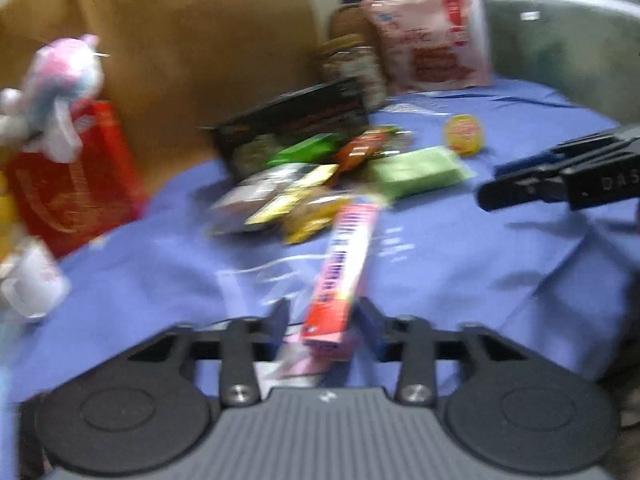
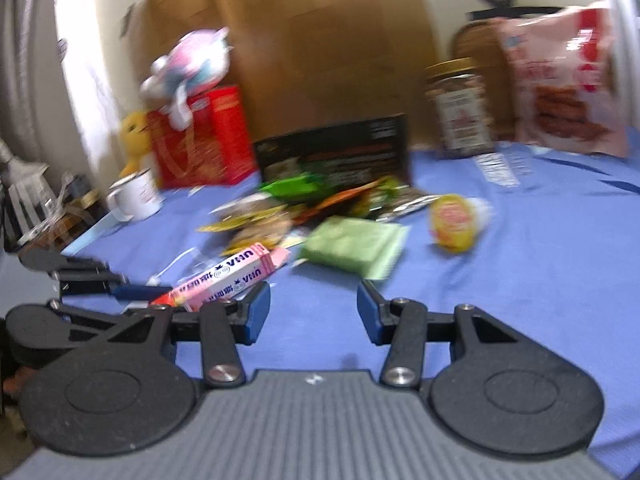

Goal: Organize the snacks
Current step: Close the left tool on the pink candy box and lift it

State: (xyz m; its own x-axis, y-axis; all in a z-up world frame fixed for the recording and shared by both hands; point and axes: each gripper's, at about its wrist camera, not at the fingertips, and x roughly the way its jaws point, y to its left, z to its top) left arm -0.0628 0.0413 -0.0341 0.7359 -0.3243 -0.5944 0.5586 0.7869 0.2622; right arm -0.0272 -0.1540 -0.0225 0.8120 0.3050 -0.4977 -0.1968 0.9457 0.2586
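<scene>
On the blue cloth (image 1: 460,264), L gripper (image 1: 324,316) loosely straddled the long pink cardboard snack box (image 1: 344,264), prob. mid-grab; R gripper (image 2: 314,306) gaped empty beside the wrapper pile (image 2: 312,204).

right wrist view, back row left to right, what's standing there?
White mug → red box with a plush toy on top → black box → jar → pink snack bag. The loose snack pile in front overlaps too much to order.

bare cloth (image 2: 540,280) right, snack pile (image 2: 312,204) ahead
</scene>
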